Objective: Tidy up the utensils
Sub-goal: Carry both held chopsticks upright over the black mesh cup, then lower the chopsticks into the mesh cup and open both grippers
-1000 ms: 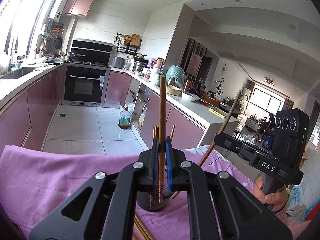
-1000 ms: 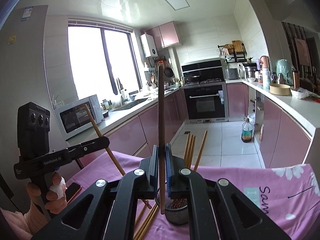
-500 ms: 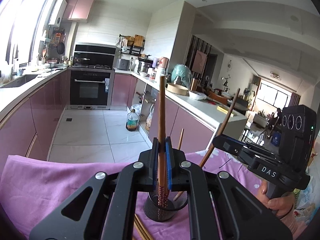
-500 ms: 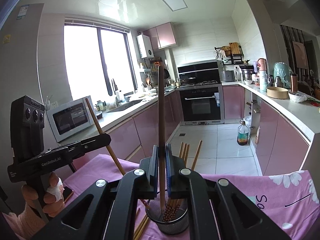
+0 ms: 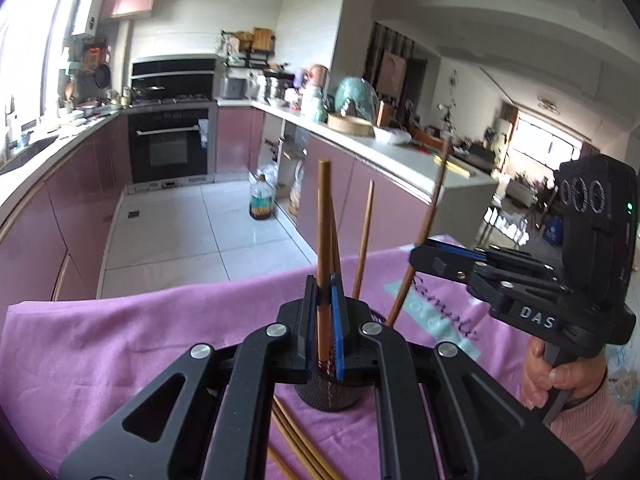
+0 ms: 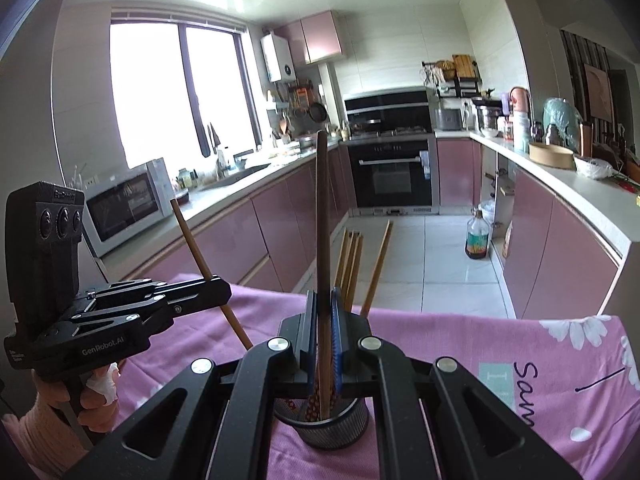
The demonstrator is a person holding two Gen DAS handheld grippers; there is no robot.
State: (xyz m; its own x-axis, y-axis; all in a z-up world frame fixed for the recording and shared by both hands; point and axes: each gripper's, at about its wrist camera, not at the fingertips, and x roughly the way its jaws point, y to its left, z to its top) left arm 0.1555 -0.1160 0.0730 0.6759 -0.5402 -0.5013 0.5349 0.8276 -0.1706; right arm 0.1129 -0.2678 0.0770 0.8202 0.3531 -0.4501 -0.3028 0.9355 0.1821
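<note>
A dark mesh holder cup (image 5: 329,393) (image 6: 332,428) stands on the purple cloth with several wooden chopsticks (image 6: 352,260) upright in it. My left gripper (image 5: 325,304) is shut on a brown chopstick (image 5: 323,216) whose lower end reaches into the cup. My right gripper (image 6: 325,320) is shut on a darker chopstick (image 6: 322,220), its tip also inside the cup. Each gripper shows in the other's view, the right one (image 5: 452,256) and the left one (image 6: 200,292), both just above the cup.
Several loose chopsticks (image 5: 296,444) lie on the purple cloth (image 5: 120,340) in front of the cup. Beyond the table edge are the tiled kitchen floor, pink cabinets, an oven (image 6: 394,176) and an oil bottle (image 6: 477,240).
Both grippers have moved down with their chopsticks. The tips have gone from above the cup down into it.
</note>
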